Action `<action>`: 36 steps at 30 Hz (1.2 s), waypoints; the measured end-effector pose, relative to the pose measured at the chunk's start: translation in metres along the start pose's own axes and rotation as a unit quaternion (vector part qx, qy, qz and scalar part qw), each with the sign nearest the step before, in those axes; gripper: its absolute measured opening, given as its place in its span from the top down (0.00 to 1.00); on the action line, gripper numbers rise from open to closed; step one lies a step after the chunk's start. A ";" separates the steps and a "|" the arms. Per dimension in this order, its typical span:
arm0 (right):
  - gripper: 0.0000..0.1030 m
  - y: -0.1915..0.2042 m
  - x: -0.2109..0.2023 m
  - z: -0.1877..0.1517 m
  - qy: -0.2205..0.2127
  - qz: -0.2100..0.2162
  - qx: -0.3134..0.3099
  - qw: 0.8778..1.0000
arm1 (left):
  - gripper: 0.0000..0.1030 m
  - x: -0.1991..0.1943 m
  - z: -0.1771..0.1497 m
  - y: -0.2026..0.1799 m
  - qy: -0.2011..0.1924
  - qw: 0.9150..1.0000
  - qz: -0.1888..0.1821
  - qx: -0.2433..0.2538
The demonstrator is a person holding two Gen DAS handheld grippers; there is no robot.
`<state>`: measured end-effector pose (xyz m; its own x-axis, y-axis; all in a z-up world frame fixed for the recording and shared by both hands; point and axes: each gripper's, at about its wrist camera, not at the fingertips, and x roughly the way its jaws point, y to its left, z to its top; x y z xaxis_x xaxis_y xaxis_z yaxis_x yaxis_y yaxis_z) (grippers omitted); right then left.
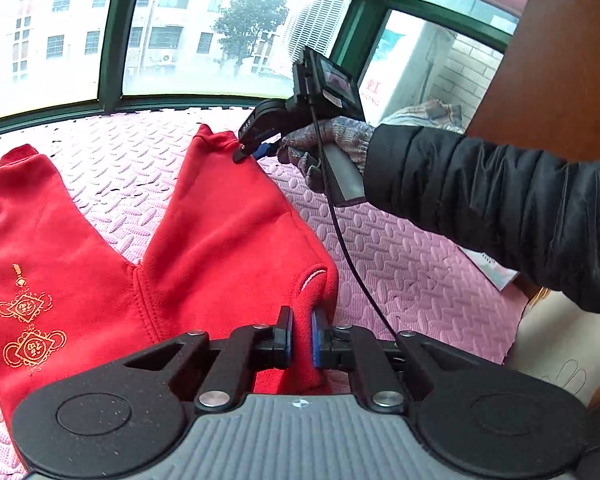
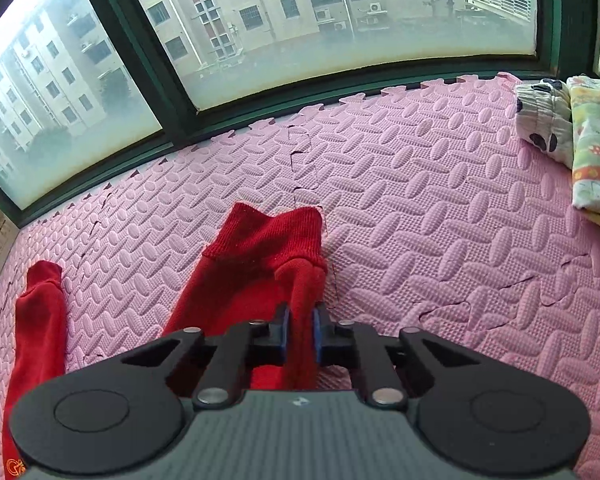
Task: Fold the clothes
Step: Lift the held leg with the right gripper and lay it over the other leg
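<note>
The folding seems only at its beginning, I judge: the red trousers lie spread on the pink foam mat with 2 legs apart and no fold made yet; the left gripper is pinched on the waist edge, and the right gripper is clamped on 1 leg near its cuff. I count 1 pair of trousers, 2 grippers, and at least 2 other cloths at the mat's far edge.

I am in a room of a home, high up. Soft pink foam mats cover the floor like puzzle pieces. A big window with a green frame looks out on tall flats and a tree. Folded cloths lie by the wall.
</note>
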<state>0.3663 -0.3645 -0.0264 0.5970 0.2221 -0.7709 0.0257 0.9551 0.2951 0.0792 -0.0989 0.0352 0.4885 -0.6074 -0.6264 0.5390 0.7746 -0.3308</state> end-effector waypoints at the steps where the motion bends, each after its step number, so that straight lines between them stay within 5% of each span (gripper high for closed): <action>1: 0.91 0.002 -0.003 0.002 -0.005 0.002 0.004 1.000 | 0.91 -0.005 0.001 0.004 -0.005 1.000 -0.003 -0.012; 8: 0.92 0.054 -0.028 0.026 -0.042 0.016 -0.006 0.999 | 0.92 -0.044 -0.008 0.040 -0.050 0.992 -0.016 -0.114; 18: 0.92 0.186 -0.014 0.036 -0.054 0.019 -0.077 0.995 | 0.92 -0.086 -0.041 0.086 -0.092 0.973 -0.001 -0.211; 30: 0.92 0.318 0.034 -0.016 -0.049 0.012 -0.177 0.983 | 0.93 -0.118 -0.081 0.120 -0.105 0.955 0.011 -0.277; 36: 0.89 0.346 0.051 -0.040 -0.010 0.078 -0.202 0.976 | 0.93 -0.125 -0.095 0.122 -0.097 0.952 0.016 -0.290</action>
<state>0.3738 -0.0152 0.0141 0.5844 0.3713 -0.7216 -0.3835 0.9100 0.1576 0.0192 0.0881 0.0059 0.6463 -0.5594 -0.5191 0.0795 0.7258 -0.6833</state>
